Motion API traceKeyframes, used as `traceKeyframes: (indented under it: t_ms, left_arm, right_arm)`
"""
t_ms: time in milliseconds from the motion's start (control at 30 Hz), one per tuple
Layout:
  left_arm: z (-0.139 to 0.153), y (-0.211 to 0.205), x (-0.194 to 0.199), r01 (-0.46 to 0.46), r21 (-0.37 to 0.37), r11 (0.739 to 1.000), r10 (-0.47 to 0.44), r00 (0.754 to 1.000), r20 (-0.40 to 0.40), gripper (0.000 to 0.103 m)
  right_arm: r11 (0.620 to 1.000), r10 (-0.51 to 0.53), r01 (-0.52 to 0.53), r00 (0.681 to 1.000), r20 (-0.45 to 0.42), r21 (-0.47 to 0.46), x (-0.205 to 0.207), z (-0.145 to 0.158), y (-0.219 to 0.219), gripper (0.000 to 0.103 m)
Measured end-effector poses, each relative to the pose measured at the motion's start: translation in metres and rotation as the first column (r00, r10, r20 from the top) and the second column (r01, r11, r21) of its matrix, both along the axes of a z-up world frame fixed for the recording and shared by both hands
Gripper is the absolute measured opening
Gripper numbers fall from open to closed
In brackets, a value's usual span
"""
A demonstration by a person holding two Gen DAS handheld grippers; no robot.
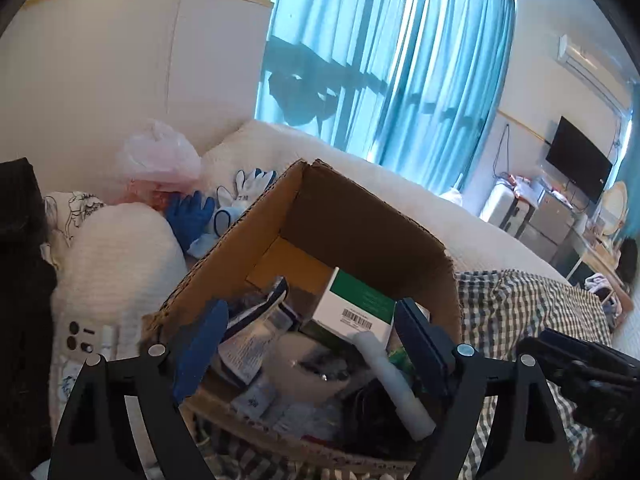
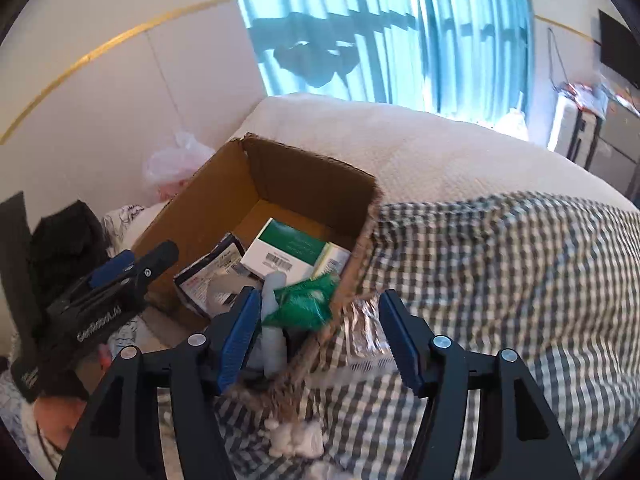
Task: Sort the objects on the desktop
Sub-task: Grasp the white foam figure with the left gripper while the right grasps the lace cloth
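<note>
Sorting looks mid-way: cardboard box (image 1: 362, 216) on the bed already holds odds & ends. Left gripper (image 1: 308, 344) hangs over it w/ jaws wide, nothing between the pads. Inside, a green-white carton (image 1: 352, 304) lies tilted beside a white foam tube (image 1: 394, 384). Right gripper (image 2: 320, 340) is part-open & empty at the box's near corner, above a clear packet (image 2: 366, 338) on the checked cloth (image 2: 500, 280), prob. the next pick: drop lower, close on it.

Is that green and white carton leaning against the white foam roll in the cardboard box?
Cannot tell. In the left wrist view the white foam roll overlaps the green and white carton, hiding any contact or gap.
</note>
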State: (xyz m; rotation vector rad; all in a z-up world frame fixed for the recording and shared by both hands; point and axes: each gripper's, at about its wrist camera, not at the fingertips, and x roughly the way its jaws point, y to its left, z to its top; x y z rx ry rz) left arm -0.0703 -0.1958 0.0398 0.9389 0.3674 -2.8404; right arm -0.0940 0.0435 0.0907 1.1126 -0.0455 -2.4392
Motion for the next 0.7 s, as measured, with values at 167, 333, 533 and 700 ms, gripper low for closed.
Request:
traceKeyframes:
  t_ms: [167, 333, 533, 700]
  left_arm:
    - [0.019, 0.007, 0.024, 0.038, 0.049, 0.998, -0.038, 0.999, -0.003, 0.091]
    - [0.033, 0.032, 0.051, 0.133, 0.028, 0.991, -0.133, 0.991, 0.017, 0.091]
    - [-0.003, 0.076, 0.075, 0.267, -0.035, 0.963, -0.260, 0.955, 0.145, 0.091]
    - [-0.054, 0.098, 0.080, 0.308, -0.051, 0.950, -0.284, 0.920, 0.268, 0.091]
  right_arm:
    - [0.998, -0.027, 0.024, 0.998, 0.048, 0.057, 0.035, 0.011, 0.037, 0.068]
    - [0.992, -0.012, 0.000, 0.995, 0.102, 0.122, 0.075, -0.003, 0.059, 0.068]
    - [0.971, 0.094, -0.127, 0.982, 0.164, 0.204, 0.100, -0.054, 0.053, 0.068]
    - [0.953, 0.190, -0.232, 0.959, 0.211, 0.197, 0.102, -0.094, 0.037, 0.068]
